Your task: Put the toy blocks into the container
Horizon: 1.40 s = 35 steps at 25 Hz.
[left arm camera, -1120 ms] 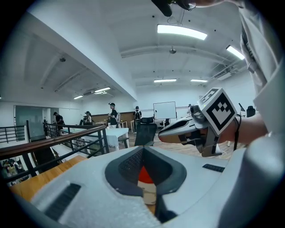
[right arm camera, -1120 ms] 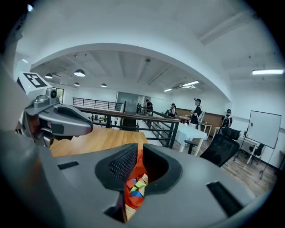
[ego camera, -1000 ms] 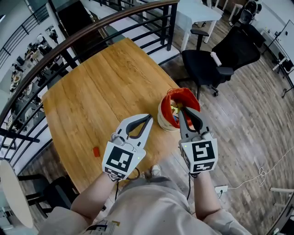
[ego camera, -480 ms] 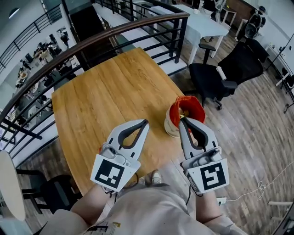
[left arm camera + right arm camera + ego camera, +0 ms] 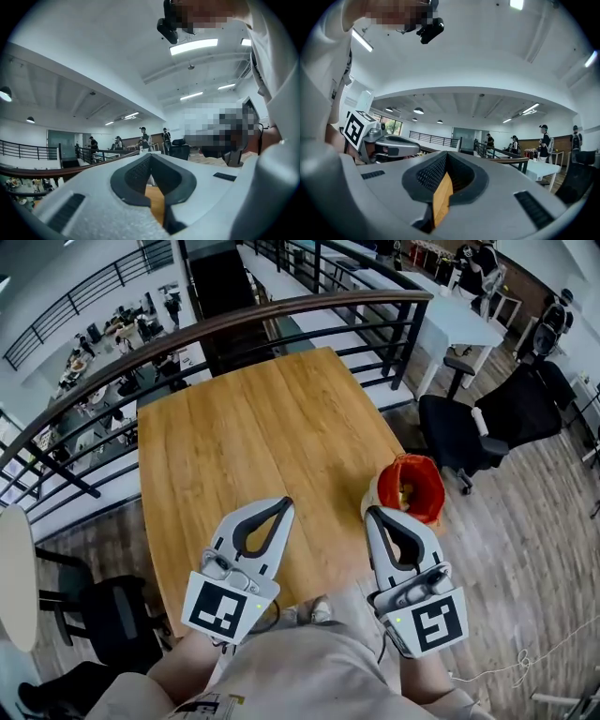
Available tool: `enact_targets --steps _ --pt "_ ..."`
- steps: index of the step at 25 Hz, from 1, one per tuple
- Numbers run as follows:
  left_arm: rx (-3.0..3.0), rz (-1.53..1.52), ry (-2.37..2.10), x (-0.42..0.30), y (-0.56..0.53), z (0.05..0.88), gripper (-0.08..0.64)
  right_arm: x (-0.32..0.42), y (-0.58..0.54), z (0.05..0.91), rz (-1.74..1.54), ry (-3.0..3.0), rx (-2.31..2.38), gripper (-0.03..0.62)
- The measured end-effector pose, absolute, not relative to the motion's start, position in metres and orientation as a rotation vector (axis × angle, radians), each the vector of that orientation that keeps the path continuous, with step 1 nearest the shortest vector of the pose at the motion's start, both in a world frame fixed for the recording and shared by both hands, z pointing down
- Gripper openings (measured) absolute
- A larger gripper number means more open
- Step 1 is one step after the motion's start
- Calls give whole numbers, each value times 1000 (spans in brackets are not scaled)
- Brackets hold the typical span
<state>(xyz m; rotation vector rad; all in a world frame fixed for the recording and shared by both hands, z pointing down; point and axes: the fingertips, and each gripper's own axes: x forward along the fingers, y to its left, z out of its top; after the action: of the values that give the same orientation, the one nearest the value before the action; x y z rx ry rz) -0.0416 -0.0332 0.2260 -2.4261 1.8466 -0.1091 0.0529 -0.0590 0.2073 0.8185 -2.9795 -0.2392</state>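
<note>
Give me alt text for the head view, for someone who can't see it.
From above, a person holds two grey grippers, the left gripper and right gripper, both shut and empty, at the near edge of a wooden table. A red container with something yellowish inside stands at the table's right edge, just beyond the right gripper. A dark railing curves behind.

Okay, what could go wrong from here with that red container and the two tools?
1. The red container stands at the wooden table's right edge, close to the shut right tool; a careless swing could knock it to the floor.
2. No loose block shows on the tabletop, but the left tool, also shut and empty, covers part of the near edge, so one there might be missed.
</note>
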Motion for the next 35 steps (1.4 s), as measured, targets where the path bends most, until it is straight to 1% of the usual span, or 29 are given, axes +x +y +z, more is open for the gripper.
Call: enact_targets --steps 5,10,21,35 --pt "-2390 -126 1909 -59 -15 234 12 34 -45 207 -226 -3023 737 21" --pt "-2384 -153 1926 -61 -6 239 12 27 -42 212 -217 -3009 693 21" --pt "-2427 -137 1857 -44 -9 239 12 36 -44 225 -178 -2964 721 20" --pt "-2445 -144 1868 -46 -11 245 12 37 -45 231 -147 -2955 738 21"
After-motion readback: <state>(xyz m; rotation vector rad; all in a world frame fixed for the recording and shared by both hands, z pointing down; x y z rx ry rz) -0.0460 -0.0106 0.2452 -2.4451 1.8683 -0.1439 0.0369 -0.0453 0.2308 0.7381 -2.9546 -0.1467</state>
